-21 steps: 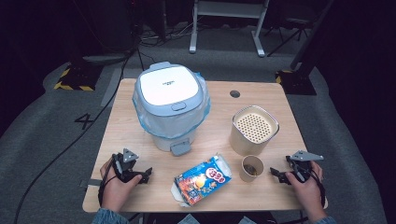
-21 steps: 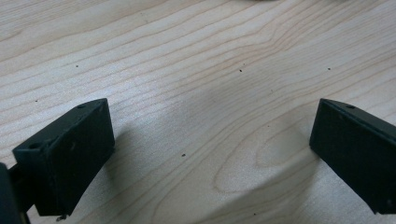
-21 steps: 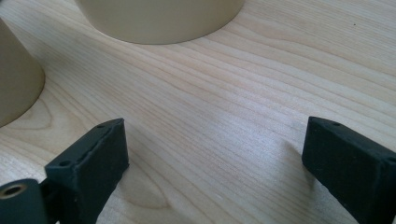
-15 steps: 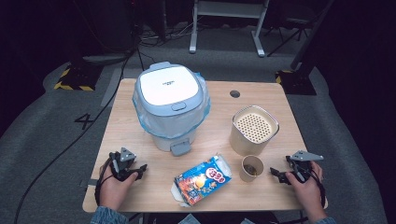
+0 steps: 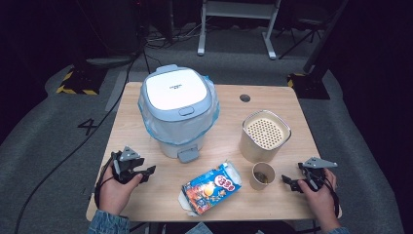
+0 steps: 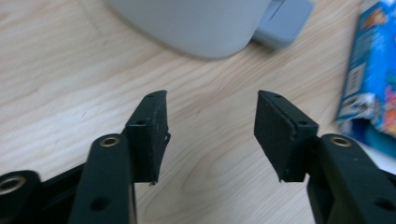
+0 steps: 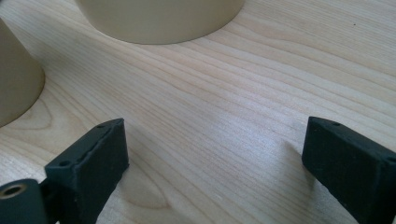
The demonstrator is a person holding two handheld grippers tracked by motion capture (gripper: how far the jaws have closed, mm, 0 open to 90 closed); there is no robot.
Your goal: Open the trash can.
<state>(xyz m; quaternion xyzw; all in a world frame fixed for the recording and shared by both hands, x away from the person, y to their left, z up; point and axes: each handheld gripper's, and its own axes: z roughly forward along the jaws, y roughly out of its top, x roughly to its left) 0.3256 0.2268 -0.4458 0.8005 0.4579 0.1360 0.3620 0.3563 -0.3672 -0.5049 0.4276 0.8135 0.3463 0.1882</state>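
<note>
A: Nearest the person, what do the hands hold?
B: The left gripper (image 5: 146, 171) sits at the near left of the table (image 5: 131, 107), jaws apart with only bare wood between them. The right gripper (image 5: 287, 181) rests at the near right, jaws spread wide, also gripping nothing.

A: And between them?
B: A blue snack bag (image 5: 210, 187) lies flat near the front edge, well right of the left gripper. A small paper cup (image 5: 263, 175) stands just beside the right gripper's tips, not touching.

A: Farther back?
B: A beige canister (image 5: 264, 136) with a perforated lid stands just behind the cup. A white bin (image 5: 178, 109) with a blue liner stands left of centre, lid closed, pedal facing the person.
</note>
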